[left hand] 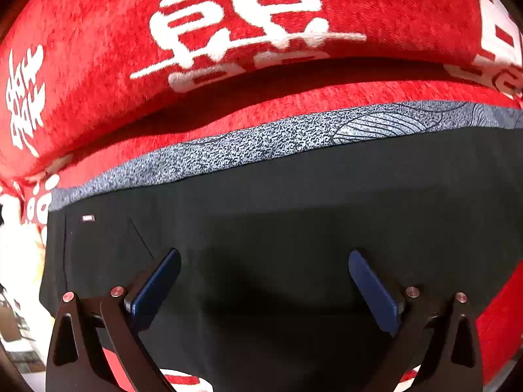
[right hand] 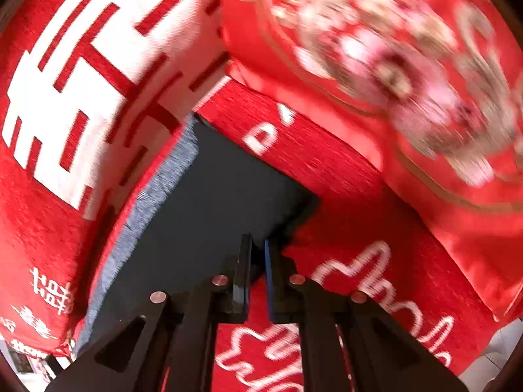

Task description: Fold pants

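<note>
Item: pants (left hand: 294, 215), black with a grey speckled band (left hand: 228, 150), lying flat on a red sofa (left hand: 98, 32) printed with white characters. I could not see their full extent; both views cut them off. The right view's upper cushion (right hand: 392, 65) was blurred. Left claw (left hand: 264, 261) hung over the cloth, jaws wide apart. Right claw (right hand: 258, 248) was pinched on the pants' edge.

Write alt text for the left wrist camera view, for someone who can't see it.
The left gripper hangs open, blue-padded fingers spread wide above black pants lying flat on a red sofa cover printed with white characters. A speckled grey band edges the far side of the pants.
</note>
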Motion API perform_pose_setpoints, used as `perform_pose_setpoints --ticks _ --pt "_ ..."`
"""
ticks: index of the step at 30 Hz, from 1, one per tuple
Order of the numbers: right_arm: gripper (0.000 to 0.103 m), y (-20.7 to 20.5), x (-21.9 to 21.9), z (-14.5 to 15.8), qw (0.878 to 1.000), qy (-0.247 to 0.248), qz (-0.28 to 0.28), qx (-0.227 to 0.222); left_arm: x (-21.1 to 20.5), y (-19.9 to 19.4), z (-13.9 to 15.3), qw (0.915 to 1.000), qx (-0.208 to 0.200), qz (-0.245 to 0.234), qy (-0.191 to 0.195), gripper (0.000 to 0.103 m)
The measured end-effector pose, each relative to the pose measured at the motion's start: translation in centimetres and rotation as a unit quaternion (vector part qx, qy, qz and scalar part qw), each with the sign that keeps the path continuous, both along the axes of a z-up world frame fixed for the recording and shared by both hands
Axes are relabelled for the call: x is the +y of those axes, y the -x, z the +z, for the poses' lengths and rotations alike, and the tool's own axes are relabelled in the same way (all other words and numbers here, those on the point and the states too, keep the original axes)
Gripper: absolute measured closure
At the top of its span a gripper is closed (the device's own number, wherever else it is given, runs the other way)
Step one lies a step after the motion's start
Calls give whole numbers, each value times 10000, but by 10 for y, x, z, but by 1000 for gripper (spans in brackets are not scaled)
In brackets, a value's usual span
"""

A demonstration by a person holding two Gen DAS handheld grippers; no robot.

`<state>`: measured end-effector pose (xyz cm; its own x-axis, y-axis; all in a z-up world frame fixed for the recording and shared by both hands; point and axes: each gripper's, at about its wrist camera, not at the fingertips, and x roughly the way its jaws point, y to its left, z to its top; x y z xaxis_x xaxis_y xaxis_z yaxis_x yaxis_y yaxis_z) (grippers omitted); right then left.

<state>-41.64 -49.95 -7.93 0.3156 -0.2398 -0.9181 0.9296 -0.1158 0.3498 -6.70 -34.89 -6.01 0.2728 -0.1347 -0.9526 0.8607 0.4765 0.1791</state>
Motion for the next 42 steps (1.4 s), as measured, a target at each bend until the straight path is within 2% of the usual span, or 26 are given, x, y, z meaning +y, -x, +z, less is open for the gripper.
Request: perform_pose_setpoints --ticks 3,4,6,9,13,14,15,17,20,21,23,27,34,37,39,42 --pt "90 -2 -6 -5 9996 -13 261 113 -5 11 -1 9998 -129 -44 -127 0" --pt "81 -2 -5 -1 9991 -4 341 254 -8 14 1 9996 -133 -28 -229 0" --pt "79 -1 -1 9 9983 -21 426 385 -16 25 13 9996 65 -27 -255 0" --pt "79 -20 13 32 9956 181 914 67 -31 48 34 9996 182 -223 -37 0" --pt "79 -80 34 38 9792 339 1996 -159 -59 87 26 9988 190 -449 -81 0" --pt "79 -101 40 37 9711 424 2344 -156 -63 97 20 9987 251 -429 -129 0" --pt "79 -115 42 34 9662 442 2533 -166 -64 105 17 9989 182 -393 -152 0" --pt "79 -145 54 24 9543 446 2945 -238 -60 115 20 9993 -66 -369 39 0" --pt "79 -167 76 3 9387 276 3431 186 -55 118 23 9997 87 -221 57 0" --pt "79 -164 81 6 9388 486 3405 163 -51 114 23 9998 196 -96 46 0" --pt "79 -158 85 5 9396 464 3390 57 -45 112 26 9993 358 97 35 0" --pt "79 -152 75 5 9397 322 3402 -143 -37 112 28 9985 430 322 38 0" --pt "77 -160 76 -1 9367 351 3482 94 -38 123 31 9984 427 375 5 0" --pt "72 -162 77 -2 9361 358 3498 132 -17 123 29 9977 502 464 37 0" --pt "70 -166 78 -2 9339 378 3549 194 -15 93 17 9971 554 520 62 0" --pt "68 -173 81 -3 9315 416 3600 301 -11 84 13 9958 630 659 82 0"
